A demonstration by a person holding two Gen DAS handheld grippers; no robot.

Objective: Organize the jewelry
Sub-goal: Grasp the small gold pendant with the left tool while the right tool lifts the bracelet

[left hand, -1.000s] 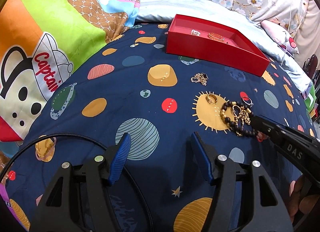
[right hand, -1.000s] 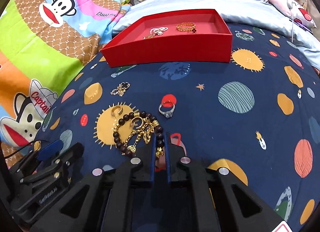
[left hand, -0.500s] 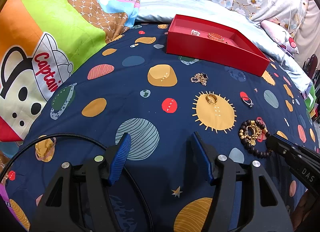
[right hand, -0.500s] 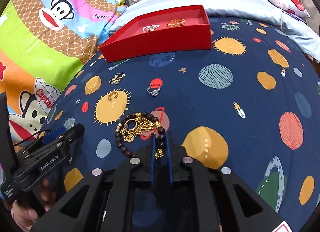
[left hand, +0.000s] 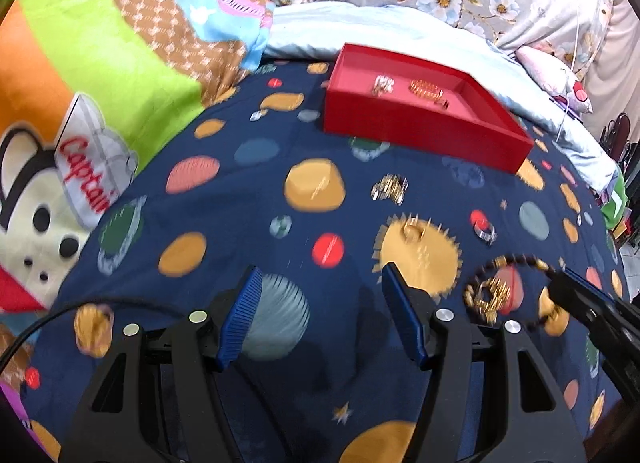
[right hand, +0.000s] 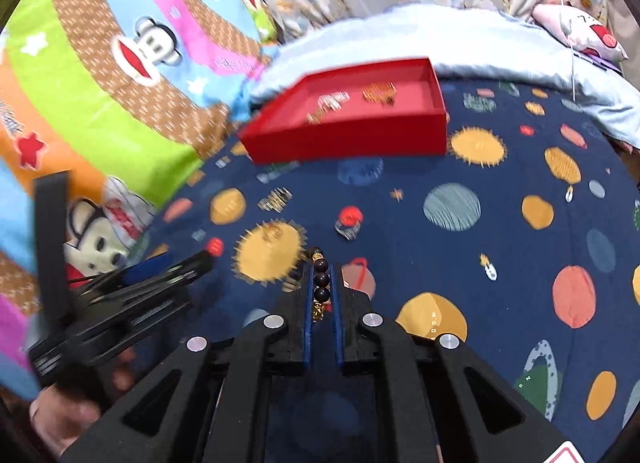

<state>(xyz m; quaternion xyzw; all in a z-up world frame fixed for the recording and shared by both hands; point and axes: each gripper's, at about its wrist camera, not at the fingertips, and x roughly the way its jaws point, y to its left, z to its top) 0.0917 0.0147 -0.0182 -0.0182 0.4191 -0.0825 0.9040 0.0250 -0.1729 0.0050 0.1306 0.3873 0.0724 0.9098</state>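
While clamped, bracelet (right hand: 321, 286) sits between right fingers (right hand: 307, 295).

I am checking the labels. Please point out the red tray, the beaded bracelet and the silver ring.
red tray (left hand: 420, 131): left wrist view, front wall.
beaded bracelet (right hand: 321, 286): right wrist view, dark beads between the pads.
silver ring (left hand: 485, 232): left wrist view, band.

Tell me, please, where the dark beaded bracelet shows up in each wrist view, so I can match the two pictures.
Left wrist view: the beaded bracelet is at lower right, a blurred loop hanging from the right gripper.
Right wrist view: the bracelet is at lower centre, its beads pinched between the right gripper's blue pads.
Shared landmark: the red tray, farther back on the blue planet-print bedspread.
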